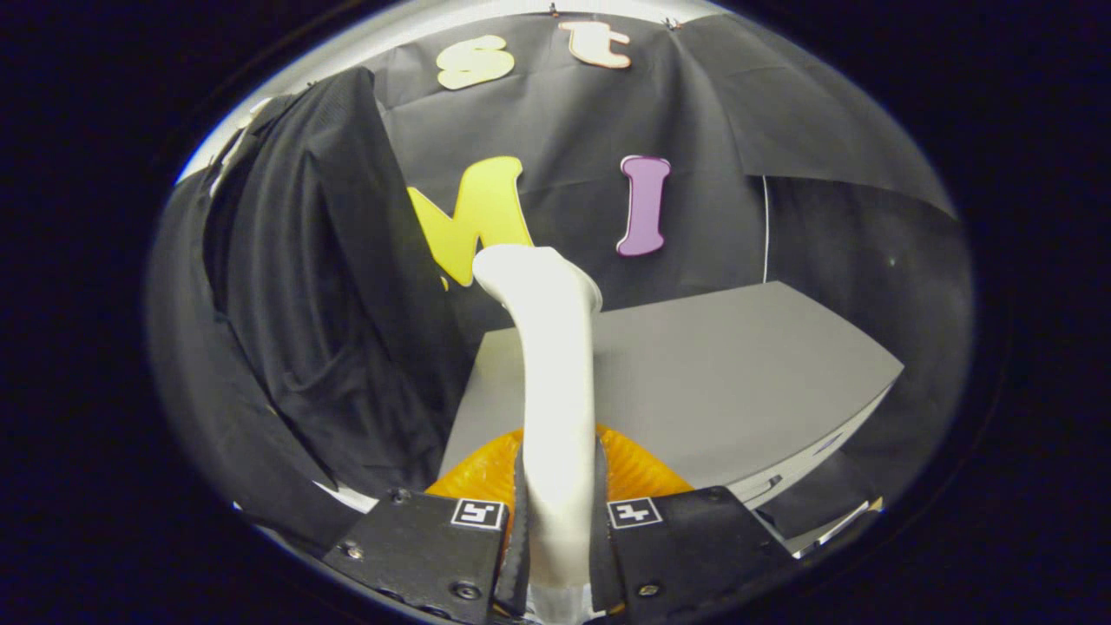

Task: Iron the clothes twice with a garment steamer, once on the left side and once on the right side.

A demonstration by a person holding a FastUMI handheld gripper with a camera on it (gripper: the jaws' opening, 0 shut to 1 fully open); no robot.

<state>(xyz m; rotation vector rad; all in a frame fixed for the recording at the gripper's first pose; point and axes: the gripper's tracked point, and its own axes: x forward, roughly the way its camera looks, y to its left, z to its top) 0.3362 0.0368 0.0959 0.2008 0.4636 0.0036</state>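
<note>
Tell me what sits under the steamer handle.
The gripper is shut on the white steamer. Under the handle sits its orange base, beyond it a grey table. The handle and fingers cover the base's middle.

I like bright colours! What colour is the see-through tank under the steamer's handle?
Orange, in the gripper view: the translucent orange tank sits below the white steamer handle.

My hand-held gripper clamped on the white curved steamer handle, black hanging garment close beside it, grey flat worktop bare beyond, open room above it
</note>
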